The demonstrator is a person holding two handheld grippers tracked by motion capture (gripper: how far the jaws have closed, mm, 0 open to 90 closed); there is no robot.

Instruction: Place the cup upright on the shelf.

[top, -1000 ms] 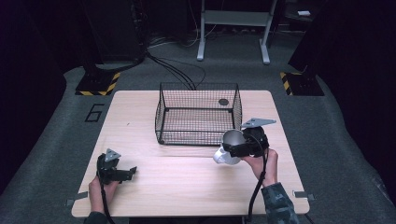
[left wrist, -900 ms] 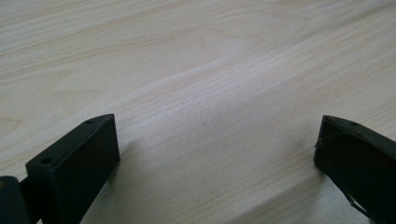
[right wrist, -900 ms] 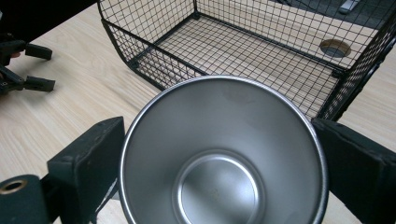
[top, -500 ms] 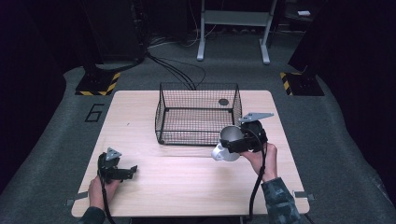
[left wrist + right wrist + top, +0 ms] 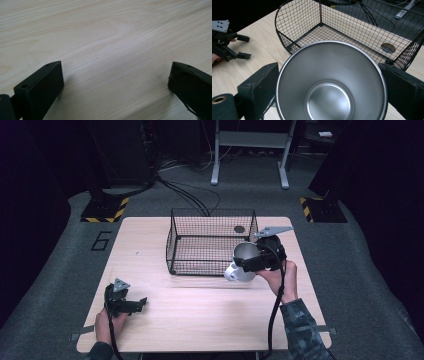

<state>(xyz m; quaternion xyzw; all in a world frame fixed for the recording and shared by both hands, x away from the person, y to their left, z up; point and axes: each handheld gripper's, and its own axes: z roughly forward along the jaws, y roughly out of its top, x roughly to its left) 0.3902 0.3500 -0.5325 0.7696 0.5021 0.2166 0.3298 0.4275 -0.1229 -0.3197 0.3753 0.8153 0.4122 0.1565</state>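
A steel cup [image 5: 329, 85] is clamped between the two black jaws of my right gripper [image 5: 247, 261], which is shut on it. In the high view the cup [image 5: 240, 264] is lifted off the table, tilted, at the near right corner of a black wire basket [image 5: 212, 241]. The basket [image 5: 352, 27] holds nothing. My left gripper [image 5: 139, 303] rests low on the wooden table [image 5: 200, 315] at the near left, open, with bare wood between its fingers [image 5: 42, 85]. It also appears far left in the right gripper view as the left gripper [image 5: 243, 46].
A round hole [image 5: 239, 229] in the tabletop shows through the basket's far right corner. Black cables [image 5: 190, 195] run over the grey floor behind the table. A metal stand [image 5: 250, 150] is farther back.
The right gripper has carried the cup up and slightly away from me toward the basket's near right corner. The left gripper has stayed put.
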